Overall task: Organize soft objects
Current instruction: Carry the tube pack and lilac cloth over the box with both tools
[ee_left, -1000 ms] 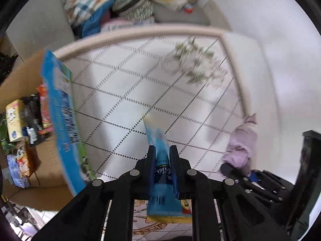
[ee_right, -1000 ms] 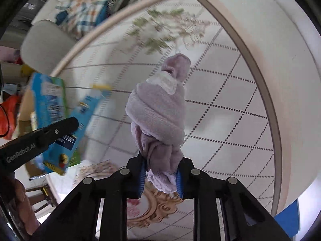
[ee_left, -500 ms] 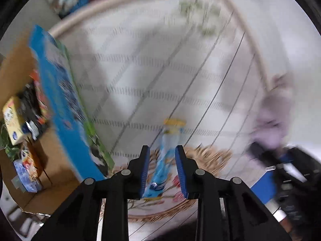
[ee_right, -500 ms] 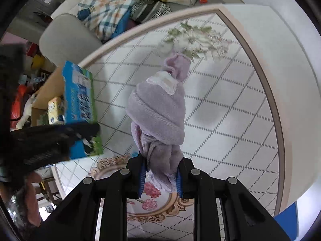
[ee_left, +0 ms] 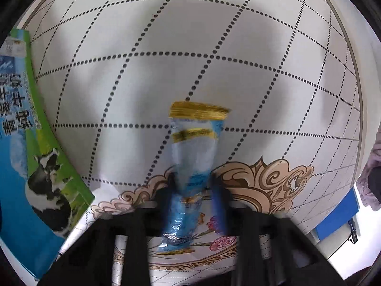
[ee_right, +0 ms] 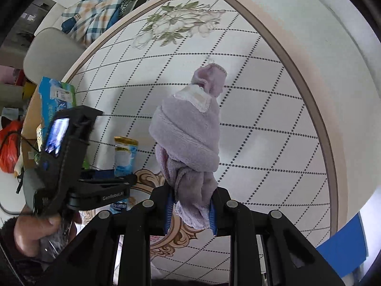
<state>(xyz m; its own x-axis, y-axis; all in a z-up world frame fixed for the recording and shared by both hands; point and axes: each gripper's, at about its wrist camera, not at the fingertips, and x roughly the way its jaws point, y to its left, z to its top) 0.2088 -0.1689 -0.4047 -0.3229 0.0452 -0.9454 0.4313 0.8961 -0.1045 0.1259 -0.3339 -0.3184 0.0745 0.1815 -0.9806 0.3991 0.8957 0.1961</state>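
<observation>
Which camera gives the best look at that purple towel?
The right wrist view: the knotted purple towel fills its centre, clamped in the right gripper. The left wrist view catches only a cropped sliver at its right edge.

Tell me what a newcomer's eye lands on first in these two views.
First the lilac towel, knotted into a bundle and standing up from the right gripper, which is shut on its tail. Next the blue pouch with a gold top between the left gripper fingers, over the white dotted-grid tablecloth.
</observation>
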